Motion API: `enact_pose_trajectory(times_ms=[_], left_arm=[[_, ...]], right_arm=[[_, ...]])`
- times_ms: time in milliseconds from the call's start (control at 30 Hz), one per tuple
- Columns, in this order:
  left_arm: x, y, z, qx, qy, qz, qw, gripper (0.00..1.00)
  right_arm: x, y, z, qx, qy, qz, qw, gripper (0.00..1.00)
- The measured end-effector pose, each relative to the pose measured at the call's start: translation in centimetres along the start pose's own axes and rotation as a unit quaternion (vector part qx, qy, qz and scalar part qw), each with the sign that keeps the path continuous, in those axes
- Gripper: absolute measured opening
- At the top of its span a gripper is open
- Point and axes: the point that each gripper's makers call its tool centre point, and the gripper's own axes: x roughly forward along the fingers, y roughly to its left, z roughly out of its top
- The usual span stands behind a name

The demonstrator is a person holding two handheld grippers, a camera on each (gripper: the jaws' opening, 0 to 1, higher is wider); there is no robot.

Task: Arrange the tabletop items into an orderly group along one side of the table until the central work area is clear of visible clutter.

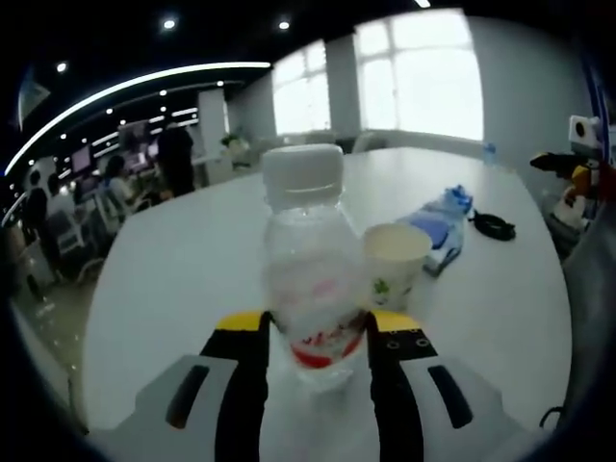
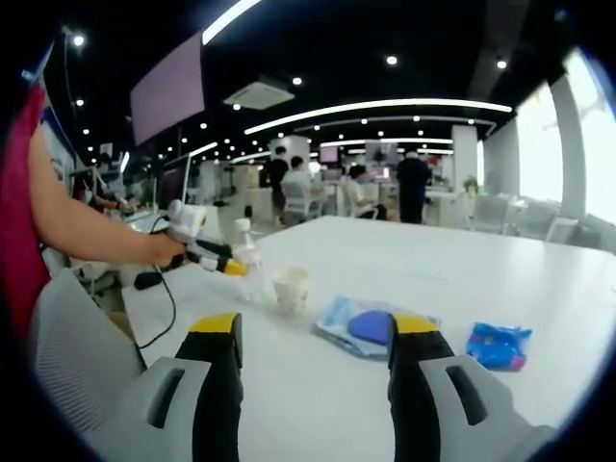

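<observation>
The left gripper (image 1: 318, 332) is clamped on a clear plastic bottle (image 1: 310, 260) with a white cap, which stands upright between its yellow-tipped jaws on the white table (image 1: 192, 269). Just beyond the bottle, to its right, sits a paper cup (image 1: 395, 262), with a blue and white packet (image 1: 438, 226) and a black cable (image 1: 493, 226) farther off. The right gripper (image 2: 318, 332) hangs with its jaws spread wide and nothing between them; ahead of it lies the packet (image 2: 371, 327), and a small blue wrapper (image 2: 499, 345) lies to its right.
</observation>
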Motion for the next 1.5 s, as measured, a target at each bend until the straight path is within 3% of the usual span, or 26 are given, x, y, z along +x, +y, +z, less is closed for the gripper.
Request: enact_pose_trajectory(times_ms=[433,833,900,967,1000,1033,1067,1100,1133,1167,1500], left_arm=[[0.5,0.1,0.2,-0.026,0.002,0.047,0.9986,0.37],[0.6,-0.3,0.6,-0.028,0.002,0.066,0.9975,0.36],[0.6,-0.2,1.6,-0.038,-0.022,0.066,0.9968,0.32],[0.4,-0.1,2.1,-0.03,-0.021,0.071,0.9968,0.3],[0.4,0.2,2.2,-0.017,-0.019,0.076,0.9968,0.21],[0.3,0.4,1.9,-0.018,-0.015,0.078,0.9967,0.02],[0.4,0.3,1.7,-0.022,-0.014,0.07,0.9972,0.03],[0.8,0.4,1.0,-0.032,-0.009,0.074,0.9967,0.13],[0.8,0.8,0.0,-0.029,0.016,0.083,0.996,0.16],[0.9,0.9,-0.3,-0.04,0.016,0.084,0.9955,0.19],[1.5,0.9,1.0,-0.027,-0.003,0.069,0.9973,0.35]], right_arm=[[0.0,0.0,0.2,0.0,-0.004,0.001,1.0,0.6],[0.0,0.0,0.2,0.0,-0.006,0.001,1.0,0.6],[0.0,0.0,0.2,0.0,-0.006,0.001,1.0,0.6],[0.0,0.0,0.2,0.001,-0.006,0.001,1.0,0.6],[0.0,0.0,0.2,0.001,-0.006,0.002,1.0,0.6],[0.0,0.1,0.2,0.002,-0.006,0.003,1.0,0.6],[0.0,0.1,0.2,0.002,-0.007,0.004,1.0,0.6],[0.0,0.2,0.3,0.0,-0.007,0.004,1.0,0.59],[0.0,0.2,0.3,0.0,-0.007,0.004,1.0,0.59],[-0.1,0.2,0.3,0.001,-0.007,0.004,1.0,0.59],[0.1,0.2,0.1,0.001,-0.003,0.007,1.0,0.6]])
